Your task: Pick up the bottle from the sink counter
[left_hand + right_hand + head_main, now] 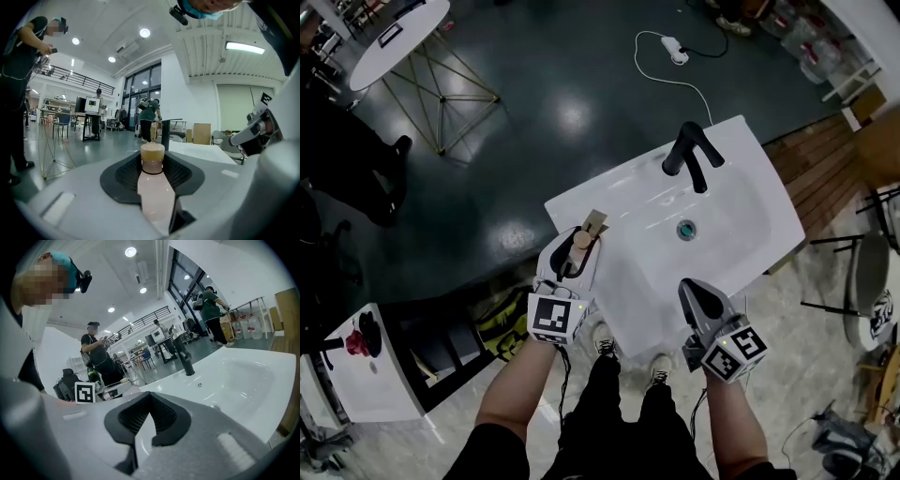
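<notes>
A pale pink bottle (153, 192) with a tan cap (581, 239) lies lengthwise between the jaws of my left gripper (578, 247), which is shut on it, cap pointing away from me. It hangs at the front left corner of the white sink counter (572, 202); I cannot tell if it touches the counter. My right gripper (698, 292) hovers over the front edge of the basin (741, 234), jaws together and empty. In the right gripper view the right gripper (149, 401) points toward the black faucet (186, 363).
The black faucet (689, 155) stands at the back of the basin, with the drain (686, 229) in its middle. A round white table (394, 33) and a power strip with its cable (675, 49) are on the dark floor beyond. Wooden boards (825, 159) lie right. A person (96, 357) stands nearby.
</notes>
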Action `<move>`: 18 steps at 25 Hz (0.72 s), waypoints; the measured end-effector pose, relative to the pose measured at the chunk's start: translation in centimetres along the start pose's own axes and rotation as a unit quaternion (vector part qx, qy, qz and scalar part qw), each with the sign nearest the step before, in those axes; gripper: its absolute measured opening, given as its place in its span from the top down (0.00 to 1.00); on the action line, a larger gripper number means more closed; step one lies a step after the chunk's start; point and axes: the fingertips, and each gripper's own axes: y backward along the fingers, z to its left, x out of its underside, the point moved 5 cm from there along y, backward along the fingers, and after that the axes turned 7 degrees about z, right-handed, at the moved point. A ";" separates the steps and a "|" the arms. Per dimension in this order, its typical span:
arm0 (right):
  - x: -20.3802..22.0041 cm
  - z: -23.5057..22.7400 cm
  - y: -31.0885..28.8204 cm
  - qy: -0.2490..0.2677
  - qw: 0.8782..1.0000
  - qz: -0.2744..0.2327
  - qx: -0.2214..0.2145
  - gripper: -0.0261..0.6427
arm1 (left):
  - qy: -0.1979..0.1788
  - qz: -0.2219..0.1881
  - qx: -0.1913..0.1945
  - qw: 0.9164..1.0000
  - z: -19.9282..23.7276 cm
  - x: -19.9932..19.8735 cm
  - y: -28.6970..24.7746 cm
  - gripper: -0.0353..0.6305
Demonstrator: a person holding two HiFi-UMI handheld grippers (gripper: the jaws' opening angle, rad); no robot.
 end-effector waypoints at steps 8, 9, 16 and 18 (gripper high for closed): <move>-2.0 0.8 1.6 0.019 1.000 -0.011 -0.019 0.96 | 0.021 -0.006 -0.009 1.000 -2.0 -3.0 2.5 0.74; -2.2 1.0 1.9 0.023 0.999 -0.013 -0.022 0.96 | 0.022 -0.006 -0.010 1.000 -2.3 -3.3 2.9 0.74; -3.1 2.4 4.7 0.041 0.998 -0.018 -0.040 0.96 | 0.027 0.000 -0.018 0.999 -5.0 -5.2 6.6 0.74; -3.2 2.7 5.6 0.046 0.998 -0.023 -0.047 0.96 | 0.027 -0.001 -0.019 0.999 -6.0 -5.8 7.6 0.74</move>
